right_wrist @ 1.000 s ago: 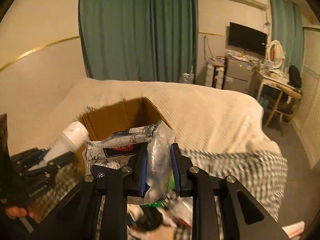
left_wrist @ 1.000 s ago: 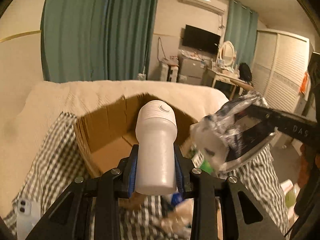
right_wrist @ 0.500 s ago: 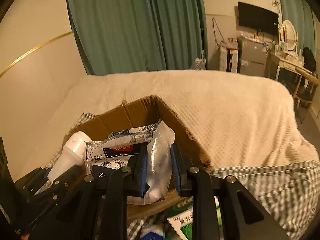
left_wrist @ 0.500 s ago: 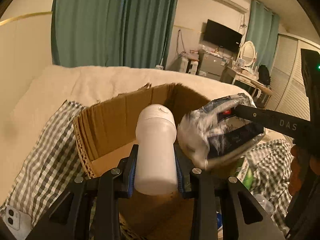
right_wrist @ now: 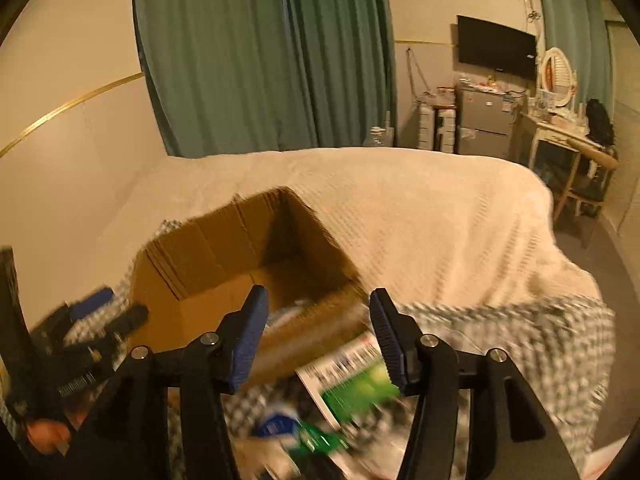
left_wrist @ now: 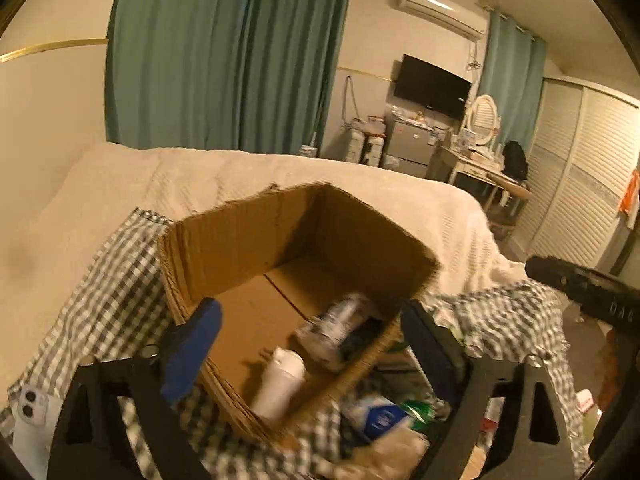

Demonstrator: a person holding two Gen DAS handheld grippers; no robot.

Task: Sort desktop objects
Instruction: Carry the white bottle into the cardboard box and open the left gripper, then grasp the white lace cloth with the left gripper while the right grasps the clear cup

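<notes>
An open cardboard box [left_wrist: 248, 236] [right_wrist: 208, 256] sits on a checked cloth on the bed. Inside it lie a white bottle [left_wrist: 280, 380] near the front wall and a clear plastic packet [left_wrist: 340, 324] just behind it. My left gripper [left_wrist: 312, 324] hangs over the box's near edge, its jaws opening wide with nothing between them. In the right wrist view my right gripper [right_wrist: 316, 320] is also opening, empty, over the box's front right corner; the packet [right_wrist: 288, 312] shows blurred below. The left gripper [right_wrist: 104, 312] appears at the left edge there.
A white phone [left_wrist: 28, 412] lies on the checked cloth [left_wrist: 100, 292] at the left. Loose clutter sits in front of the box: a green and white carton [right_wrist: 352, 380] and a blue-labelled packet [left_wrist: 380, 416]. The cream blanket [right_wrist: 420, 216] spreads beyond.
Both grippers opened and let go: the white bottle and the plastic packet dropped into the box. Both hands drew back a little from the box.
</notes>
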